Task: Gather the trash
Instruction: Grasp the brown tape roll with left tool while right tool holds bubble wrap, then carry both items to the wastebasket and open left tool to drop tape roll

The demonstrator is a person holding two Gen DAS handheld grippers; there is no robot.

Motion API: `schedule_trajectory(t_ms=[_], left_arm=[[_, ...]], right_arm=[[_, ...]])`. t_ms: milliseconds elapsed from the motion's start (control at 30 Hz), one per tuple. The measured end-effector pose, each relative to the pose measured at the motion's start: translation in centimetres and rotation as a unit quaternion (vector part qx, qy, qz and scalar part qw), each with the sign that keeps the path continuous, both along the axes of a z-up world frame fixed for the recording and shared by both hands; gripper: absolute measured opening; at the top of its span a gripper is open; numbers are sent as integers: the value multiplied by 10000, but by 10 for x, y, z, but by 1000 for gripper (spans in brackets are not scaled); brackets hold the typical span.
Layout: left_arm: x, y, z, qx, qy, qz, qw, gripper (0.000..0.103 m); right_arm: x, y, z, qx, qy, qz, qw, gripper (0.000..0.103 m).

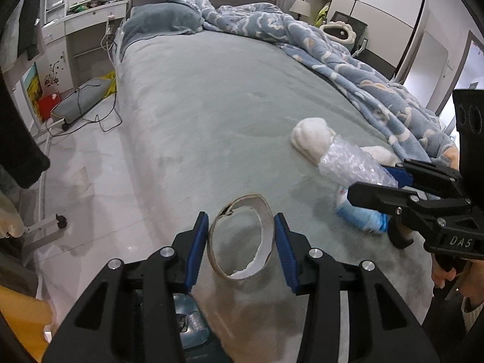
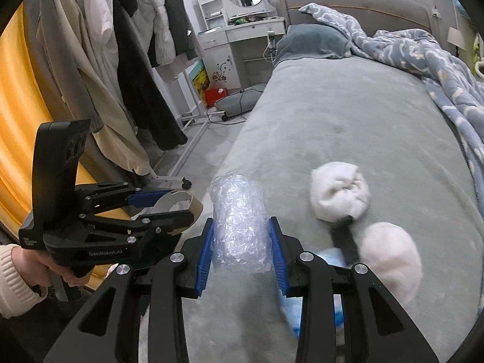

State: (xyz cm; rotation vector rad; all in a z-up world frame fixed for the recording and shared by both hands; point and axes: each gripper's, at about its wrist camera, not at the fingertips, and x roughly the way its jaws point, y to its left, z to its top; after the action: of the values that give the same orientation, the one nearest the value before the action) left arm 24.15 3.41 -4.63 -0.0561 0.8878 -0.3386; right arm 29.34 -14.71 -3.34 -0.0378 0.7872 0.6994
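The earmuffs (image 2: 390, 260) blur at the bed's near edge, and the right gripper's (image 2: 242, 248) arm cuts off their lower cup. A blue-and-white wrapper (image 2: 329, 255) beneath them is mostly covered and smeared, its print unreadable; from the left wrist the same wrapper (image 1: 363, 216) is half hidden behind the gripper, with bubble wrap (image 1: 354, 168) over the rest. The person shows only as a sleeve (image 2: 15, 275) and fingers (image 1: 441, 275) at the picture's edge. Under the left gripper (image 1: 242, 243) a shiny bluish thing (image 1: 190, 323) by the bed's near corner cannot be made out. Items on the dresser (image 1: 90, 6) are too small to name.
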Motion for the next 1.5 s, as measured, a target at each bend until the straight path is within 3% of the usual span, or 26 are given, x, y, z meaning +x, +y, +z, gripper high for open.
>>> schedule_trajectory(t_ms=[433,733,1100,1500], left_arm=[[-12,59,-15,150,414,378,9983,47],[-19,98,-44,275,1072,692,9914,47],[-34,131,-96,263,2075,835,9743,47],[-51,154,-124,279,2642,822,9606,48]], right_arm=[[2,58,-2,-170,71,315,9993,36],[3,98,-16,-413,383,529,9970,36],[-3,151,-37,-725,708,851,9912,36],[-5,200,-68,-1020,1140,1179,9812,36]])
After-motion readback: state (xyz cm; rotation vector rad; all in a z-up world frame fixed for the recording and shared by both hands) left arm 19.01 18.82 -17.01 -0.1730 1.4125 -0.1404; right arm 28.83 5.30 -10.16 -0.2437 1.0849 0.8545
